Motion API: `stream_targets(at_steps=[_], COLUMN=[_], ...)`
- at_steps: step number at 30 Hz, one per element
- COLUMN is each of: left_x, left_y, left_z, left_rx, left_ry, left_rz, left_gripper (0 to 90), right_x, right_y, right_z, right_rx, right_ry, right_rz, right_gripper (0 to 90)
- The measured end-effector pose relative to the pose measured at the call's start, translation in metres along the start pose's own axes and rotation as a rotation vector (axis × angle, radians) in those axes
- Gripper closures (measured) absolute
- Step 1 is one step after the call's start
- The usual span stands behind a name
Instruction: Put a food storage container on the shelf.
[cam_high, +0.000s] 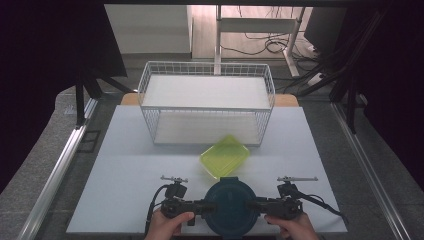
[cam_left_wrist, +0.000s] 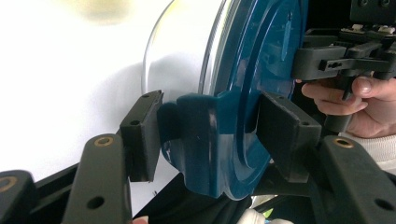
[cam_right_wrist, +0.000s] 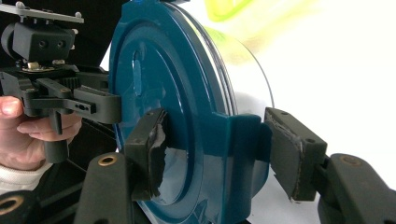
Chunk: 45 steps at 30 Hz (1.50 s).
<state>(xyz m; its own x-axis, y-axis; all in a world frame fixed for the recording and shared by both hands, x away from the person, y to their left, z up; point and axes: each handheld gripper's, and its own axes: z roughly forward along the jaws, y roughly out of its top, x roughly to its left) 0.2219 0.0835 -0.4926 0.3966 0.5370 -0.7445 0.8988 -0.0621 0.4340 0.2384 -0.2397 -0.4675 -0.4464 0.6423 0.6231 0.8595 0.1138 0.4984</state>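
From the high view, a round blue lidded container (cam_high: 231, 206) is seen near the table's (cam_high: 125, 165) front edge, just in front of a yellow-green lid (cam_high: 225, 156) and the wire basket (cam_high: 206, 102), pinched between the left gripper (cam_high: 202, 206) and right gripper (cam_high: 257, 205). In the left gripper view, its jaws are clamped on the container's side latch (cam_left_wrist: 201, 135). In the right gripper view, that gripper's jaws are closed across the opposite latch (cam_right_wrist: 238, 144), so it's gripped on both sides.

Left gripper (cam_left_wrist: 208, 135) jaws pinching blue lid's (cam_left_wrist: 252, 93) side latch (cam_left_wrist: 201, 130).

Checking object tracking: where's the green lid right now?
High view: the green lid lies flat on the table, centre, between the wire basket behind it and the blue-lidded container in front.
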Motion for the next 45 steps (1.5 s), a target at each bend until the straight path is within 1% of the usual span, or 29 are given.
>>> stream_targets(at_steps=[5,9,12,17,23,25,27,29,31,33,34,40,45], left_x=[-0.004,-0.009,-0.013,-0.018,-0.028,-0.031,-0.033,-0.035,-0.036,-0.036,-0.036,-0.038,-0.041], left_y=[0.010,0.022,0.033,0.046,0.063,0.069,0.075,0.081,0.088,0.094,0.096,0.111,0.120], left_z=[-0.003,-0.006,-0.011,-0.018,-0.031,-0.036,-0.040,-0.044,-0.047,-0.051,-0.052,-0.062,-0.069], left_rx=[-0.018,-0.032,-0.036,-0.052,-0.074,-0.084,-0.094,-0.103,-0.112,-0.122,-0.123,-0.141,-0.156], left_ry=[0.001,0.007,0.018,0.023,0.033,0.033,0.038,0.044,0.050,0.048,0.049,0.043,0.050], left_rz=[0.015,0.034,0.054,0.062,0.089,0.096,0.104,0.112,0.116,0.117,0.118,0.133,0.139], left_gripper=[42.3,42.4,42.3,42.4,42.3,42.2,42.1,42.0,42.0,42.0,42.0,42.1,42.1], right_x=[0.002,0.004,0.006,0.011,0.021,0.026,0.031,0.035,0.037,0.038,0.040,0.048,0.053], right_y=[0.011,0.022,0.031,0.045,0.063,0.070,0.078,0.086,0.094,0.101,0.105,0.122,0.134], right_z=[-0.003,-0.007,-0.009,-0.012,-0.018,-0.020,-0.021,-0.022,-0.022,-0.021,-0.021,-0.023,-0.024], right_rx=[-0.015,-0.030,-0.041,-0.057,-0.082,-0.089,-0.091,-0.094,-0.096,-0.097,-0.100,-0.118,-0.127], right_ry=[0.000,-0.002,0.001,0.005,0.008,0.007,0.000,-0.003,0.000,0.002,0.002,-0.002,0.004], right_rz=[-0.026,-0.042,-0.053,-0.071,-0.096,-0.108,-0.131,-0.141,-0.143,-0.143,-0.151,-0.174,-0.191], right_gripper=[40.9,40.8,40.8,40.7,40.6,40.5,40.2,40.1,40.1,40.1,40.1,40.1,40.2])
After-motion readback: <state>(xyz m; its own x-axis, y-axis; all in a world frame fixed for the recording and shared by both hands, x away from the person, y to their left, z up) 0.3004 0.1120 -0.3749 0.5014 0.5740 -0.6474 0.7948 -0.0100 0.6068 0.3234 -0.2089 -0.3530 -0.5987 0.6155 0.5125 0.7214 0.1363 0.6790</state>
